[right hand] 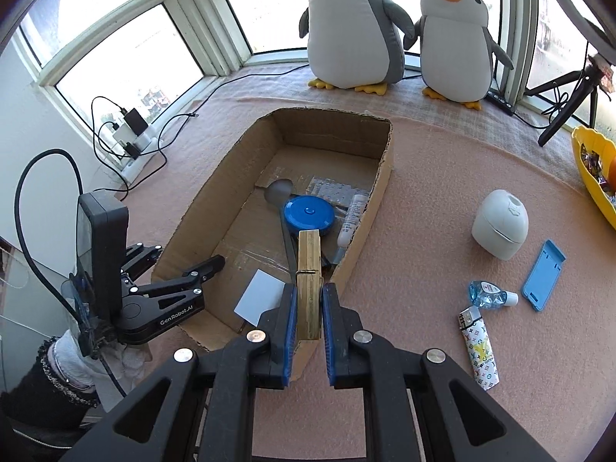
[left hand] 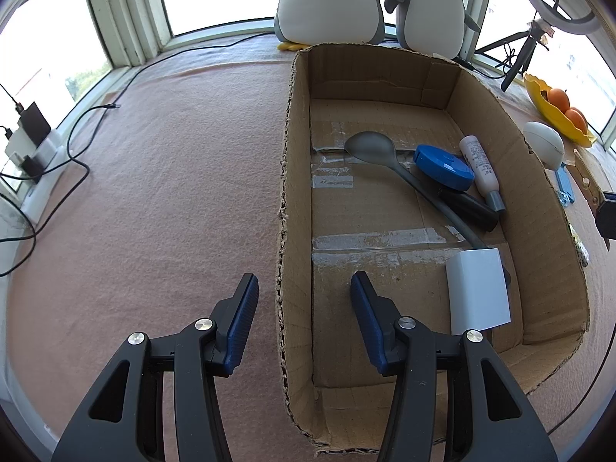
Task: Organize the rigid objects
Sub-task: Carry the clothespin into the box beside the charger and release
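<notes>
My right gripper (right hand: 309,313) is clamped on the wooden clothespin (right hand: 309,281), whose long axis points away from me over the near right wall of the cardboard box (right hand: 215,192), while my left gripper (left hand: 304,308) hangs wide, straddling its left wall.

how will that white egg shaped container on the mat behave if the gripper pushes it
The white egg-shaped container looks smooth and rounded, so fingers would probably slip off it. It rests tilted on the pink mat, so a push would likely rock or roll it. Its seam suggests a lid that might pop open.
</notes>
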Demonstrator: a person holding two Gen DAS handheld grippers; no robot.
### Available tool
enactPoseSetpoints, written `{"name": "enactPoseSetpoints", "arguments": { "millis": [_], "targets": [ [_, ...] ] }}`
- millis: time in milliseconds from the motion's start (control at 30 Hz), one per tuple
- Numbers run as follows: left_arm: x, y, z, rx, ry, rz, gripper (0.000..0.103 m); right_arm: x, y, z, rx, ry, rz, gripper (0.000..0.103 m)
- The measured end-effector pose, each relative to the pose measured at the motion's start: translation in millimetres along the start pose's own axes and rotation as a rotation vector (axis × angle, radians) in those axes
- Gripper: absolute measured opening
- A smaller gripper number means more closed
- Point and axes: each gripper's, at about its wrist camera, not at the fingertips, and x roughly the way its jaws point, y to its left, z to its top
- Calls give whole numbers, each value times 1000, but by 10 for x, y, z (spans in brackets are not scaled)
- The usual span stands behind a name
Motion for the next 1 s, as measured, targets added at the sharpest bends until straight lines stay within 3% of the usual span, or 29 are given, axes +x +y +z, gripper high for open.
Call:
{"name": "enactPoseSetpoints", "arguments": {
  "millis": [567, 700, 1000],
  "targets": [
    [0, 4, -2, 0, 0, 0, 51, 194, 218, -141, -38, 55, 24, 12],
    [-1, 2, -2, 0, 0, -1, 51, 167, 221, -149, -38, 44, 30, 24],
    [-1, 1, -3, -1, -1, 0, 51, -6, 85, -201, 3, 8, 33, 30]
  ]
}}
